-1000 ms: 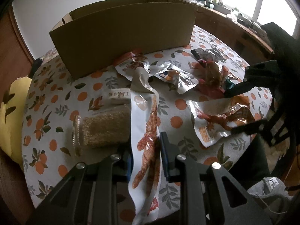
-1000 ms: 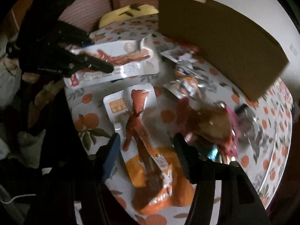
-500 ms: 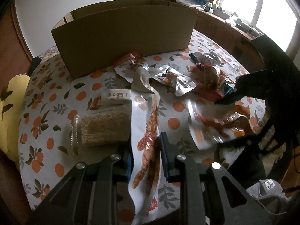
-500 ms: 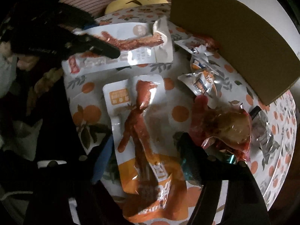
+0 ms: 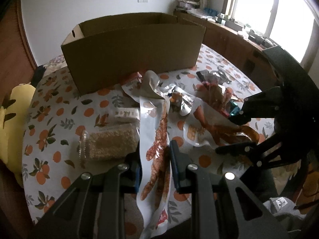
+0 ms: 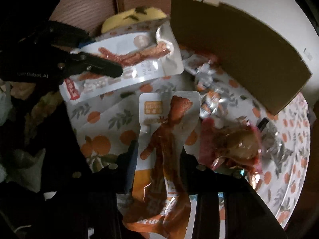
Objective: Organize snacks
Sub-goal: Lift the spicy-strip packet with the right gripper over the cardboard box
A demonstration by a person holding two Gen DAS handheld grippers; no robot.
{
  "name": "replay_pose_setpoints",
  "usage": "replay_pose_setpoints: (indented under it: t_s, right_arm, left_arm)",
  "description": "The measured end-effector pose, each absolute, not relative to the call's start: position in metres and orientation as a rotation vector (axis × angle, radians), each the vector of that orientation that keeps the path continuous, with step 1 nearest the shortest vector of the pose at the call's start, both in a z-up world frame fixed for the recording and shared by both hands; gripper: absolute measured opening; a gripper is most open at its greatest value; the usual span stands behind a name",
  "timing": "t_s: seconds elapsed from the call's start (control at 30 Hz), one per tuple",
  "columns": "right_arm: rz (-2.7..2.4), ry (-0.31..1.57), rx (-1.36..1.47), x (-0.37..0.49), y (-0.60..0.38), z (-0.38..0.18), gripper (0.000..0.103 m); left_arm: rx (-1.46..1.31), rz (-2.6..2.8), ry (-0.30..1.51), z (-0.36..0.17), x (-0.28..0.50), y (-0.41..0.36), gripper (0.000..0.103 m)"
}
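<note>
My left gripper [image 5: 154, 159] is shut on a long white snack pouch [image 5: 157, 139] with reddish meat strips, held above the table; the pouch also shows in the right wrist view [image 6: 127, 63]. My right gripper [image 6: 157, 159] is shut on a white and orange pouch with a chicken foot [image 6: 165, 139], also seen in the left wrist view [image 5: 219, 131]. An open cardboard box [image 5: 133, 53] stands at the back of the round table [image 5: 49, 119].
A clear pack of grain bars [image 5: 109, 143] lies left of my left gripper. Silver and red snack packs [image 5: 217, 93] lie in front of the box. A pink wrapped snack [image 6: 231, 145] lies right of my right gripper. A yellow cushion [image 5: 12, 119] sits at left.
The right gripper closed in on the chicken-foot pouch and now holds it. The left gripper rose a little with its pouch.
</note>
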State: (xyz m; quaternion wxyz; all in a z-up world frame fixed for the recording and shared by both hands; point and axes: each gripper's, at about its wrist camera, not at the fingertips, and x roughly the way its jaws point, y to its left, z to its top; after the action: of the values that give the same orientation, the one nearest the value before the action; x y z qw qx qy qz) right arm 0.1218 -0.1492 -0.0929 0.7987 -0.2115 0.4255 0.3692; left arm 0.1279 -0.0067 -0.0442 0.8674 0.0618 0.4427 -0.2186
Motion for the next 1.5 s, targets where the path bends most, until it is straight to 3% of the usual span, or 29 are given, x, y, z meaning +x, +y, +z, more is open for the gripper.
replay_pose_setpoints:
  t_s: [0.43,0.83,1.1,1.5]
  right_arm:
    - [0.747,0.762,-0.291,0.147,-0.178,-0.026,0.037]
    - [0.687,0.619,-0.198,0.221,-0.181,0.045,0.037]
    - [0.653,0.606,-0.113,0.297,-0.178,0.056,0.037]
    - [0.542,0.653,-0.044,0.376,-0.176,0.042,0.039]
  left_arm:
    - [0.107,-0.412,0.768,0.014,0.146,-0.005,0.022]
    - [0.103,-0.398,0.662,0.062,0.223,-0.011,0.022]
    - [0.056,-0.410,0.632,0.082,0.300,-0.010,0.022]
    - [0.021,-0.381,0.651,0.059,0.375,0.001,0.023]
